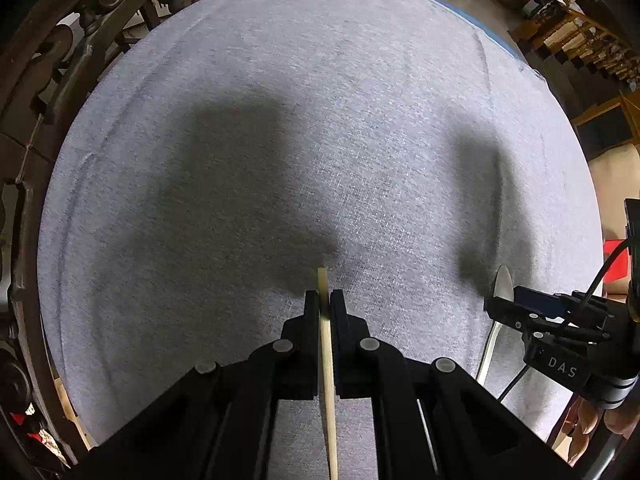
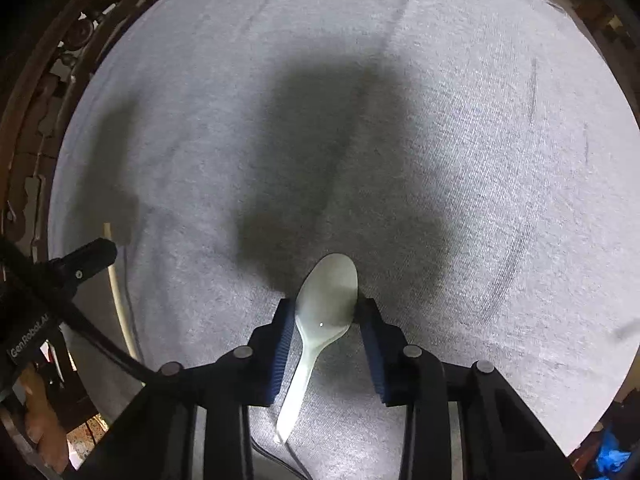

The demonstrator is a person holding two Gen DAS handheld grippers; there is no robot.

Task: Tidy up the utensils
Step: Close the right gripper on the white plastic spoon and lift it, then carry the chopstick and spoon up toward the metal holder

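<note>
My left gripper (image 1: 325,300) is shut on a pale wooden chopstick (image 1: 328,360), whose tip pokes just past the fingertips above the grey cloth (image 1: 320,100). In the right wrist view, my right gripper (image 2: 326,316) points down with its blue pads against both sides of a white plastic spoon's (image 2: 328,292) bowl; the handle trails back over the cloth (image 2: 440,120). The left wrist view shows that right gripper (image 1: 500,308) and the spoon (image 1: 502,282) at the right edge. At the left of the right wrist view are the left gripper (image 2: 100,252) and the chopstick (image 2: 120,304).
The grey cloth covers a round table. Dark carved wooden furniture (image 1: 36,92) curves along the left side. Wooden shelves (image 1: 580,28) stand beyond the far right rim. A hand (image 2: 36,420) holds the left gripper's grip, and a black cable (image 1: 600,276) hangs by the right gripper.
</note>
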